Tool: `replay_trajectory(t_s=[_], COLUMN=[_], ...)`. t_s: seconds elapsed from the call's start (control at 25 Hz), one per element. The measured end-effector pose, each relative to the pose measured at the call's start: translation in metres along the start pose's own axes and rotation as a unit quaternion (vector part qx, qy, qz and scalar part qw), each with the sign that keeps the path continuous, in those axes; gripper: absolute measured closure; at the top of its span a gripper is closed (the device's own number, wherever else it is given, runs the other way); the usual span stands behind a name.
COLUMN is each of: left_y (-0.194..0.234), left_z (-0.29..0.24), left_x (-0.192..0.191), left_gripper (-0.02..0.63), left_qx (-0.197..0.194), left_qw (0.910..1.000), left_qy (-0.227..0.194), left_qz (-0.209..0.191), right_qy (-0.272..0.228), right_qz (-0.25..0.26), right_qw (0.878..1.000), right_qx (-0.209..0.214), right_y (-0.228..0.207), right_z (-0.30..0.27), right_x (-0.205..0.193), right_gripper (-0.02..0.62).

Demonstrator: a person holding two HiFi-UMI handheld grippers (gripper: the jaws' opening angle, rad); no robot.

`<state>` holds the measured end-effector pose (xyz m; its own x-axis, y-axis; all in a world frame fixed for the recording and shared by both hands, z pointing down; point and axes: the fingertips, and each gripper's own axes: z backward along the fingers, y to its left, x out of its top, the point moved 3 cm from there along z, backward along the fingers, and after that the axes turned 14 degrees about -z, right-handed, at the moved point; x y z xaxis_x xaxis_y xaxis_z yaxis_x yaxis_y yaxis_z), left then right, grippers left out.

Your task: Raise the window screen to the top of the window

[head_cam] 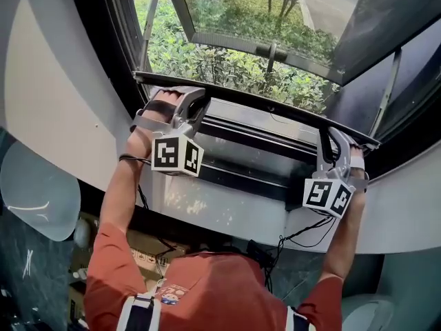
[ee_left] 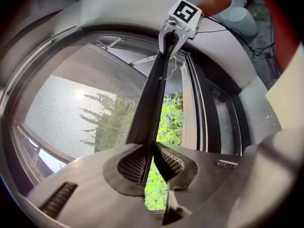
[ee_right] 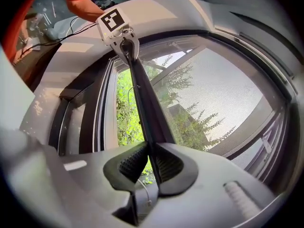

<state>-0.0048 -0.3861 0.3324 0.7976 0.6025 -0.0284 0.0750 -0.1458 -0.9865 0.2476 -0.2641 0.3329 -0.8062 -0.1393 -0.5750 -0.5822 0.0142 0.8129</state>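
Observation:
The window screen's dark bottom bar point(head_cam: 262, 107) runs across the window opening, a little above the sill. My left gripper point(head_cam: 195, 99) is shut on the bar's left end, and my right gripper point(head_cam: 335, 143) is shut on its right end. In the left gripper view the bar point(ee_left: 156, 94) runs from between my ribbed pads point(ee_left: 133, 163) away to the right gripper point(ee_left: 169, 41). The grey mesh point(ee_left: 71, 113) hangs on one side of the bar. The right gripper view mirrors this: the bar point(ee_right: 145, 103) is pinched in my jaws, and the left gripper point(ee_right: 127, 49) holds its far end beside the mesh point(ee_right: 228, 89).
Beyond the bar an outward-tilted glass pane point(head_cam: 275, 19) stands open over green bushes point(head_cam: 227, 67). Dark frame tracks point(head_cam: 234, 157) and a pale curved sill point(head_cam: 207, 205) lie below. Cables point(head_cam: 303, 233) hang by the right arm. A white rounded seat point(head_cam: 38, 192) is at the left.

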Motion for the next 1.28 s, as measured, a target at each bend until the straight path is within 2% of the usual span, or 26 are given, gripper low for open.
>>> replay_trajectory(t_s=[0.16, 0.76, 1.28], left_y=[0.01, 0.08, 0.128], left_z=[0.0, 0.012, 0.015], left_x=[0.001, 0.002, 0.003], left_gripper=[0.551, 0.551, 0.549], left_qx=[0.005, 0.08, 0.111], left_qw=[1.0, 0.9968, 0.9938], left_qy=[-0.001, -0.004, -0.003], left_qz=[-0.003, -0.004, -0.008], right_qy=[0.001, -0.039, -0.056], right_qz=[0.001, 0.023, 0.046], right_qw=[1.0, 0.998, 0.995], right_qx=[0.004, -0.045, -0.073], right_y=[-0.009, -0.066, -0.106], right_z=[-0.001, 0.007, 0.008], right_x=[0.006, 0.046, 0.076], right_gripper=[0.537, 0.537, 0.535])
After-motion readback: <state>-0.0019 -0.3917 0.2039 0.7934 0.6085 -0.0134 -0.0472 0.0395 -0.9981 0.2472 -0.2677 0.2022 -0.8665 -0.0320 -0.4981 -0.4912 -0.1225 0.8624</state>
